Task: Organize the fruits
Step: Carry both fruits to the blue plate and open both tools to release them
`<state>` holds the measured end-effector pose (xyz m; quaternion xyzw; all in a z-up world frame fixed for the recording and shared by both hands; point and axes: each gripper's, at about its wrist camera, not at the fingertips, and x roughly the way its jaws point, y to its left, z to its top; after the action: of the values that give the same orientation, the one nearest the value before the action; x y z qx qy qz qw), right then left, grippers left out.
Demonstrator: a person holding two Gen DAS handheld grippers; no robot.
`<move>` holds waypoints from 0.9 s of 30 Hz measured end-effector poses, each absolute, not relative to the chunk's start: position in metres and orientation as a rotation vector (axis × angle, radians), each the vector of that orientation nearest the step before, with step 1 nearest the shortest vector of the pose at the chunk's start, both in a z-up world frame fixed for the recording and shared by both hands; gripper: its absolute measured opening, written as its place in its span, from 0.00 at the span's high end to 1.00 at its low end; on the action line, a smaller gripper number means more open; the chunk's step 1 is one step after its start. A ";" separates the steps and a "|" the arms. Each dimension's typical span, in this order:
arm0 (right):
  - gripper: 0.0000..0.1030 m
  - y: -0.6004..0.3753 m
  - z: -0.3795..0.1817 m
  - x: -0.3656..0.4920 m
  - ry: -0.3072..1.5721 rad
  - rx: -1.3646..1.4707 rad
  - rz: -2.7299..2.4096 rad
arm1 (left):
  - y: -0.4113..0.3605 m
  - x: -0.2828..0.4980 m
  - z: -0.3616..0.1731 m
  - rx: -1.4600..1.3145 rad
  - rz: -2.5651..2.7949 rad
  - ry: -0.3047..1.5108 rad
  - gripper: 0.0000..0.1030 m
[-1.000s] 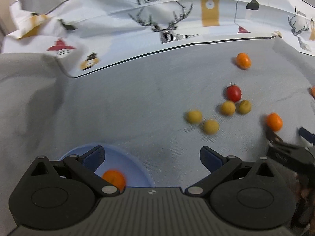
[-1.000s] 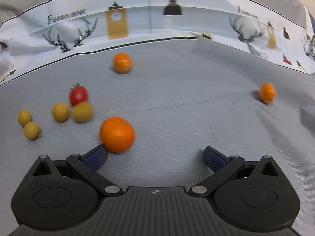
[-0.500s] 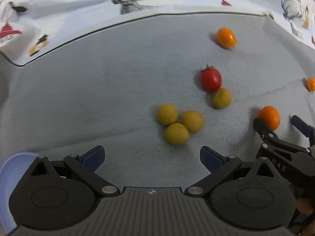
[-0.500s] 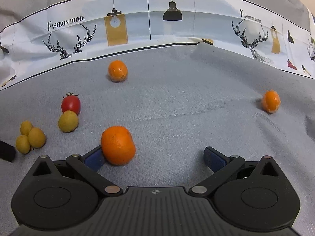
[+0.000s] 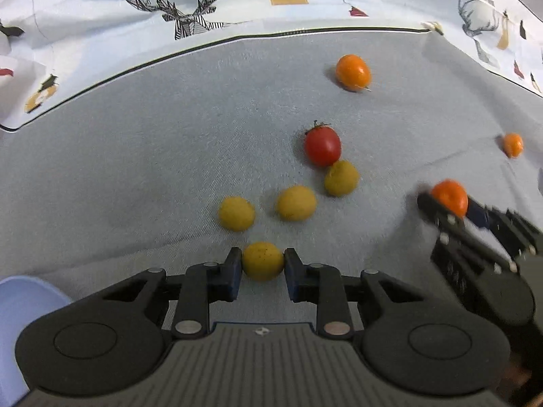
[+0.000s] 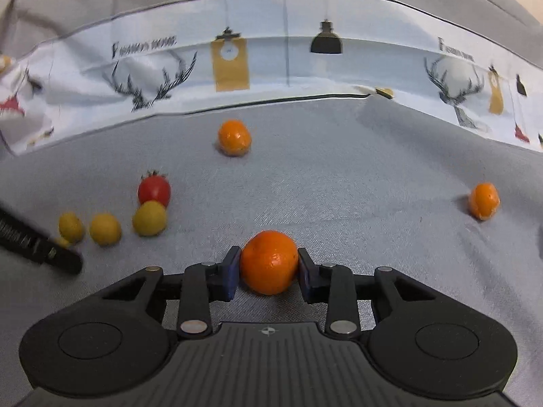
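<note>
Hand-held gripper [image 5: 263, 266] amid maybe-plums [image 5: 296, 202].

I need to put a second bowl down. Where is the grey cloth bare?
Bare: left half, between the patterned border, blue bowl and yellow fruits; also between the two far oranges. Crowded: around the tomato.

Place: looked like a home | Surface: grey cloth [image 6: 356, 176] spread flat, small fruits loose on it | Backdrop: white printed fabric [image 6: 271, 64] with deer heads, lamps and the words "Fashion Home" | Edge: pale blue bowl [image 5: 20, 308]
</note>
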<state>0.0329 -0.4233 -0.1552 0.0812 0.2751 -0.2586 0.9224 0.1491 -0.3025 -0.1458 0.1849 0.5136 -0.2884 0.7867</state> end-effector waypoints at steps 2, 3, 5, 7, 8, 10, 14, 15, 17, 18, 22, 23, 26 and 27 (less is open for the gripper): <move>0.65 -0.423 -0.154 0.029 0.549 0.154 -0.548 | -0.293 0.139 -0.134 0.395 -0.623 1.105 0.72; 0.65 -0.423 -0.153 0.026 0.542 0.151 -0.557 | -0.288 0.132 -0.127 0.397 -0.628 1.096 0.72; 0.65 -0.420 -0.148 0.018 0.549 0.146 -0.573 | -0.272 0.111 -0.108 0.403 -0.639 1.072 0.72; 0.65 -0.415 -0.138 0.008 0.557 0.148 -0.587 | -0.254 0.093 -0.090 0.405 -0.643 1.050 0.72; 0.65 -0.411 -0.131 0.002 0.555 0.151 -0.583 | -0.243 0.082 -0.081 0.403 -0.643 1.045 0.72; 0.65 -0.397 -0.114 -0.018 0.535 0.144 -0.564 | -0.220 0.061 -0.065 0.390 -0.635 1.042 0.72; 0.65 -0.361 -0.083 -0.070 0.550 0.211 -0.493 | -0.171 0.024 -0.039 0.386 -0.596 1.026 0.72; 0.65 -0.350 -0.076 -0.085 0.558 0.245 -0.464 | -0.159 0.015 -0.033 0.385 -0.585 1.021 0.72; 0.65 -0.330 -0.064 -0.106 0.575 0.286 -0.417 | -0.133 -0.003 -0.023 0.380 -0.556 1.015 0.72; 0.65 -0.316 -0.058 -0.117 0.579 0.303 -0.390 | -0.119 -0.011 -0.018 0.374 -0.547 1.010 0.72; 0.65 -0.264 -0.032 -0.142 0.575 0.274 -0.291 | -0.071 -0.042 0.000 0.335 -0.508 0.973 0.72; 0.65 -0.252 -0.025 -0.147 0.565 0.253 -0.267 | -0.061 -0.050 0.004 0.325 -0.503 0.962 0.72; 0.65 -0.219 -0.004 -0.159 0.534 0.204 -0.198 | -0.035 -0.069 0.013 0.291 -0.485 0.929 0.72; 0.65 -0.208 0.002 -0.163 0.521 0.186 -0.177 | -0.028 -0.073 0.015 0.277 -0.484 0.924 0.72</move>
<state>-0.1626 -0.2077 0.0022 0.0919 0.2571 -0.0872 0.9580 -0.0732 -0.0283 0.0154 0.1321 0.4398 -0.2306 0.8579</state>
